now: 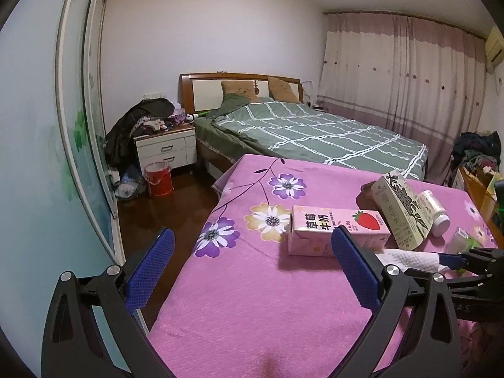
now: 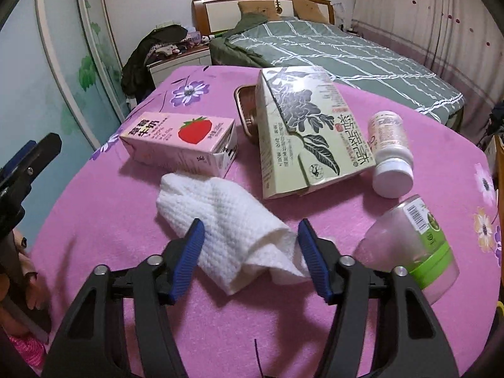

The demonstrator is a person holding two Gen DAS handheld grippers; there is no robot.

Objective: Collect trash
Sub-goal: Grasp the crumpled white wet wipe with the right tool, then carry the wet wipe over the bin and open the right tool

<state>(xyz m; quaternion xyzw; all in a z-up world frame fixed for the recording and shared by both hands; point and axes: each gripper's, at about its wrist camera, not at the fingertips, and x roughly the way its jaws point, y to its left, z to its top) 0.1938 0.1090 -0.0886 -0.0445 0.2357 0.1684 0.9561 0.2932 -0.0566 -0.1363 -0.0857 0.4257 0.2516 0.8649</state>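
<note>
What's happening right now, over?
Right gripper straddling white paper towel, not clamped. Left gripper open, empty. Strawberry milk carton close behind towel.

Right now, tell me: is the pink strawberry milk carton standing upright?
No, the pink strawberry milk carton lies flat on its side on the purple flowered cloth.

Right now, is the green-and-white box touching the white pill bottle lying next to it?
Touching. The right wrist view shows the box edge meeting the bottle side, no pink cloth between.

A bed (image 1: 315, 132) with a green checked cover stands behind the pink flowered cloth (image 2: 220, 330). Clothes heap on a white nightstand (image 1: 165, 149) beside a red bucket (image 1: 158, 179).
</note>
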